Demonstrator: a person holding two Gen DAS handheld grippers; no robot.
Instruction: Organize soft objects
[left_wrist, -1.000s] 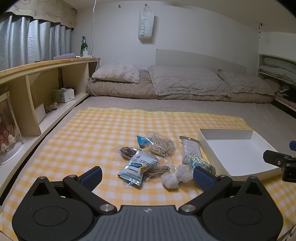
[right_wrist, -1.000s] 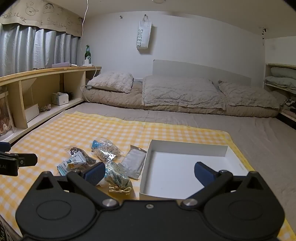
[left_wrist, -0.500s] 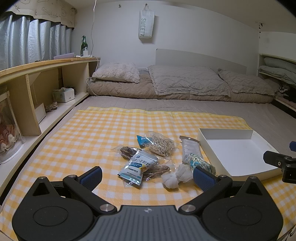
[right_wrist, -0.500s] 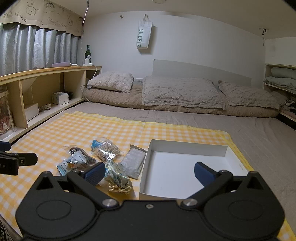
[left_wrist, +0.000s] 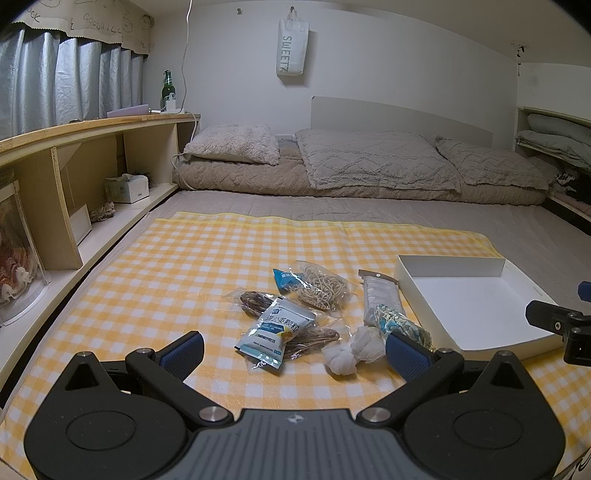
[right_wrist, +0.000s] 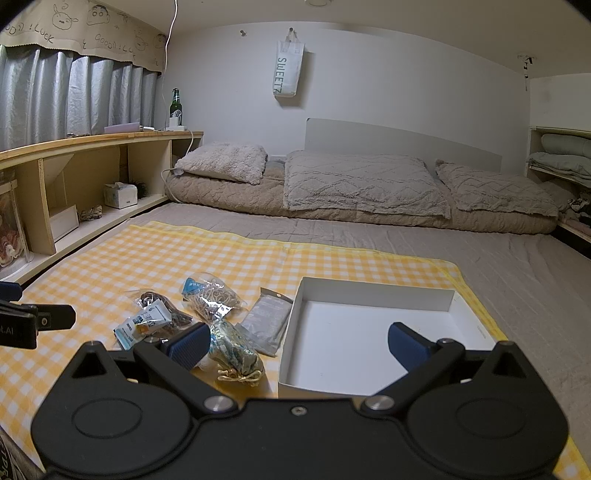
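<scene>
Blue-padded left gripper (left_wrist: 293, 349) and right gripper (right_wrist: 299, 341) hover level, jaws spread wide.

The white paper bag (left_wrist: 292, 47) hanging on the far wall reads "SWEETZ" in grey letters running top to bottom. The beige scalloped valance (right_wrist: 85, 33) above the grey curtains carries hand-drawn cartoon faces and the words "GOOD LUCK", written more than once. The blue and white snack packet (left_wrist: 276, 329) on the yellow checked cloth bears printed characters too small to make out
</scene>
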